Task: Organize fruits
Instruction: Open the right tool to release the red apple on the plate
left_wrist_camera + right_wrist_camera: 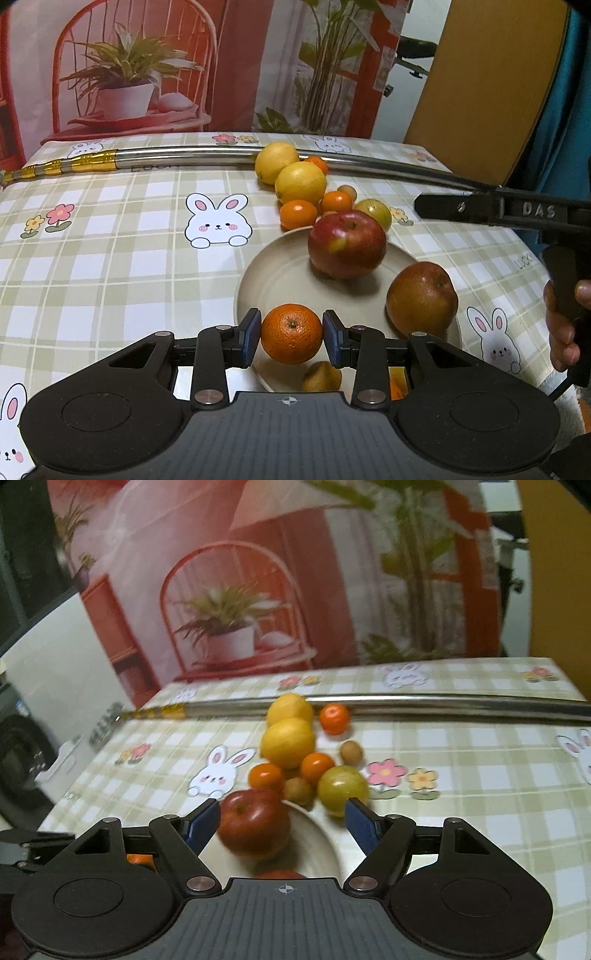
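My left gripper (291, 334) is shut on an orange mandarin (291, 332) and holds it over the near rim of a cream plate (273, 273). On the plate lie a red apple (347, 243) and a brownish apple (421, 299). Behind the plate lies a cluster of two lemons (301, 182), small oranges (298, 214) and a green-yellow fruit (375, 212). My right gripper (282, 821) is open above the plate (321, 842), with the red apple (255, 823) just beyond its fingers. It shows in the left wrist view (517, 210) at the right.
A long steel tube with a gold end (207, 153) lies across the table behind the fruit. The checked rabbit-print tablecloth (110, 258) covers the table. Small brown fruits (351, 752) lie among the cluster. A printed backdrop stands behind.
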Tool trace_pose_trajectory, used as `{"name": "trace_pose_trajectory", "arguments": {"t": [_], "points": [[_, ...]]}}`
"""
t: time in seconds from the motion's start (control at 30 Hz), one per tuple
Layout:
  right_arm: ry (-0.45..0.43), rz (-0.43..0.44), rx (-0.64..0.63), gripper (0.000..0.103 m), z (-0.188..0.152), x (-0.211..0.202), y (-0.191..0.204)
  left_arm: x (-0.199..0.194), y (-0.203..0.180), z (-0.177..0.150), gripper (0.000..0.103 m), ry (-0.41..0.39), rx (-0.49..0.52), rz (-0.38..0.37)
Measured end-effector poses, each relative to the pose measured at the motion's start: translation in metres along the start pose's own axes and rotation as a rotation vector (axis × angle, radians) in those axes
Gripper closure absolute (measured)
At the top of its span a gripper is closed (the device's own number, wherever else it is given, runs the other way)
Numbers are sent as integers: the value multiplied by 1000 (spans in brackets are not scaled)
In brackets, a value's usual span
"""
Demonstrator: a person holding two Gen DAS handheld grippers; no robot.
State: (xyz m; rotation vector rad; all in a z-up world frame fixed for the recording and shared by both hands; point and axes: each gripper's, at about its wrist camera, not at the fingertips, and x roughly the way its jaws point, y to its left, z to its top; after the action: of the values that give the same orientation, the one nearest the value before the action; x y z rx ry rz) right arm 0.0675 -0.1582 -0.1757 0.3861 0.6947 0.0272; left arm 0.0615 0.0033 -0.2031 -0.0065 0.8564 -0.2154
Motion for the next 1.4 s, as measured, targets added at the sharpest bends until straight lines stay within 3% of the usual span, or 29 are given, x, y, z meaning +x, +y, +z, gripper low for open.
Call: {"name": "trace_pose_trajectory", "arguments": {"t": [0.3, 0.73, 1.4], "points": [[-64, -15, 39, 32, -9, -14, -13, 14, 1, 2, 65, 38, -14, 37], [-66, -7, 91, 32, -17, -15, -24, 19, -6, -4, 65, 86, 24, 39], [-55, -6, 103, 32, -20, -15, -24, 12, -14, -12, 64, 80, 39, 49]]}}
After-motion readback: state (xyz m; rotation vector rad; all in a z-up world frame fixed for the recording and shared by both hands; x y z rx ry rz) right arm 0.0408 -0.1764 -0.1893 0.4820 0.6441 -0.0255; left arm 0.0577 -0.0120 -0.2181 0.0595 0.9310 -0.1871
